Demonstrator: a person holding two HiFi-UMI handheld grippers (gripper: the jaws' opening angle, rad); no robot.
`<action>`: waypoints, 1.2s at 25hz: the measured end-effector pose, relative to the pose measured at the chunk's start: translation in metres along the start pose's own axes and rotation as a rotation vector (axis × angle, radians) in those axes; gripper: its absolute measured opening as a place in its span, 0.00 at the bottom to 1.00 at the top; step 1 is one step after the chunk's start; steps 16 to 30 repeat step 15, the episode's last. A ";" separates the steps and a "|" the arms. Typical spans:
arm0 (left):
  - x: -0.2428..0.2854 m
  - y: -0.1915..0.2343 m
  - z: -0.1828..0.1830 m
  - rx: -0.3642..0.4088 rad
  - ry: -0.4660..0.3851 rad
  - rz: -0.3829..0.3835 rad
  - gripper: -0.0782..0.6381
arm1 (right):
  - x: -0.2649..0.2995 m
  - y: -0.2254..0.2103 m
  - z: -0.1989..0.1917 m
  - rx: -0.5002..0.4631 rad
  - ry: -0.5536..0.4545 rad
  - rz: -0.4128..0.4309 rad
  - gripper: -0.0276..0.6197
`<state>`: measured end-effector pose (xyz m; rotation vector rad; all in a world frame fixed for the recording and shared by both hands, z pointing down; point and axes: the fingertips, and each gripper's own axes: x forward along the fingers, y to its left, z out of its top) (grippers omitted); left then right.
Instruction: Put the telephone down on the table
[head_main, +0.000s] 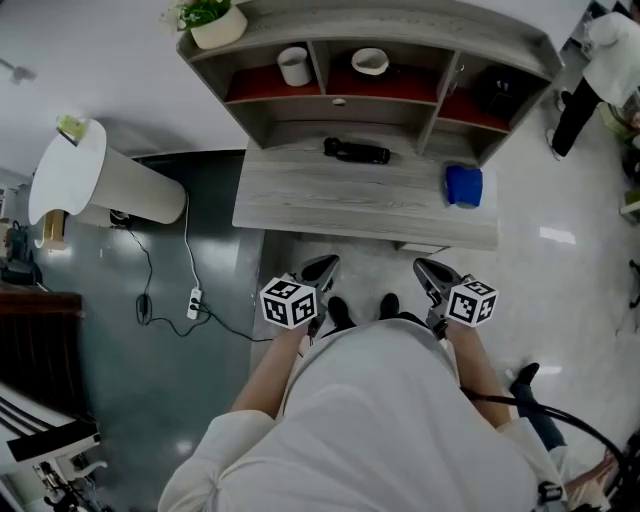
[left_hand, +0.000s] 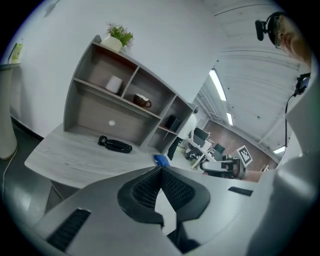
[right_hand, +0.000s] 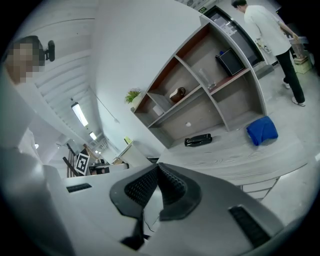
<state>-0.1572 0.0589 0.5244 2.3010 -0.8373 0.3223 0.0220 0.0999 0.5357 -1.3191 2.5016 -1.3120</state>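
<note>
A black telephone (head_main: 356, 151) lies on the grey wooden table (head_main: 300, 200) just below the shelf unit; it also shows as the telephone (left_hand: 115, 145) and the telephone (right_hand: 198, 140) in the two gripper views. My left gripper (head_main: 322, 267) and right gripper (head_main: 428, 270) hang in front of the person's body, short of the table's near edge and well apart from the telephone. Both have their jaw tips touching with nothing between them, as the left gripper (left_hand: 160, 169) and right gripper (right_hand: 157, 167) views show.
A blue cloth-like object (head_main: 463, 185) lies at the table's right end. The shelf unit (head_main: 340, 100) holds a white cup (head_main: 294, 65), a bowl (head_main: 370, 61), a dark box (head_main: 497, 88) and a potted plant (head_main: 212, 18) on top. A power strip (head_main: 194, 302) and cable lie on the floor at left. Another person (right_hand: 270, 35) stands at right.
</note>
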 end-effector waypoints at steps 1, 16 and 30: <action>0.001 0.001 0.000 -0.003 0.003 -0.003 0.12 | 0.000 0.000 0.001 0.002 -0.003 -0.002 0.07; 0.004 0.005 0.003 -0.015 0.014 -0.023 0.12 | 0.006 0.008 0.006 0.004 -0.019 -0.007 0.07; 0.004 0.005 0.003 -0.015 0.014 -0.023 0.12 | 0.006 0.008 0.006 0.004 -0.019 -0.007 0.07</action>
